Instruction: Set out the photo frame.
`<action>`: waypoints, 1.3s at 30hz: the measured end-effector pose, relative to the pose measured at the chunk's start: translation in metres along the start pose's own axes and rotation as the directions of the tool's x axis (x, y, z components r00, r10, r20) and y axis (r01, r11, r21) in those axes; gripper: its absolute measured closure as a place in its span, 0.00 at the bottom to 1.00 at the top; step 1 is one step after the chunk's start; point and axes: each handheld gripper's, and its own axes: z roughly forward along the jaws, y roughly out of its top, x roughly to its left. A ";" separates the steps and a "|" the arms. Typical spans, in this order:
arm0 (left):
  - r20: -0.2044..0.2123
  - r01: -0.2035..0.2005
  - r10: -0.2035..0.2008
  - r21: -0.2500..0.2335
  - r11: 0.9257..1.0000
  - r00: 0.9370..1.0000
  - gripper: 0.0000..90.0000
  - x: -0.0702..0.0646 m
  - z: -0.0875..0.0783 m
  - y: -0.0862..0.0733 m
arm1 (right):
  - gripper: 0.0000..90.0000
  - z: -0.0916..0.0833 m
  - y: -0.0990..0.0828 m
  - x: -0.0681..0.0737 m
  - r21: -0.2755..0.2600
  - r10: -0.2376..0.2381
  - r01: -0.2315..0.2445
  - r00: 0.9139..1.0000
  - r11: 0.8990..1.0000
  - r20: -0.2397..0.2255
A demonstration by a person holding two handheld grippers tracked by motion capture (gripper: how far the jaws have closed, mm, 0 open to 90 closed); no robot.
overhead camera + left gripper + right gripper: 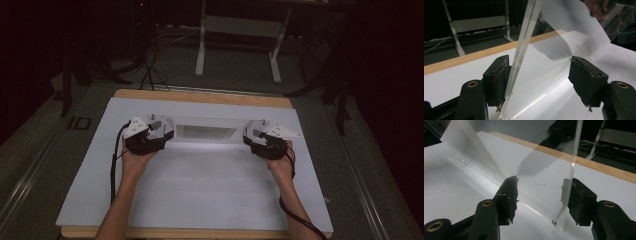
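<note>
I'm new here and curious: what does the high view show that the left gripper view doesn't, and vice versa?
High view: the person's forearms and the left gripper with its grey plate and cable. Left gripper view: torn padding on its jaws. Shared: the clear plastic piece, white sheet and wooden table edge.

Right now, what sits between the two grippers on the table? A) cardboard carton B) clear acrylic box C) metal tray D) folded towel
B: a clear acrylic box stands on the white sheet, with the left gripper and the right gripper at its two ends.
</note>
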 end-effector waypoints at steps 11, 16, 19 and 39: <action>-0.043 -0.013 0.013 -0.006 1.000 0.999 0.35 -0.003 0.010 -0.003 | 0.50 0.003 0.002 -0.002 -0.001 0.024 -0.024 1.000 1.000 0.005; -0.076 -0.023 0.022 -0.011 1.000 0.997 0.36 -0.003 0.012 -0.003 | 0.50 0.006 0.004 -0.003 0.001 0.028 -0.028 0.999 1.000 0.015; -0.086 -0.022 0.020 -0.021 1.000 0.996 0.36 -0.003 0.013 -0.003 | 0.50 0.008 0.005 -0.003 0.005 0.028 -0.029 0.999 1.000 0.025; -0.145 -0.005 -0.003 -0.052 0.999 0.989 0.33 -0.002 0.022 -0.002 | 0.50 0.017 0.010 -0.004 0.018 0.015 -0.016 0.997 1.000 0.070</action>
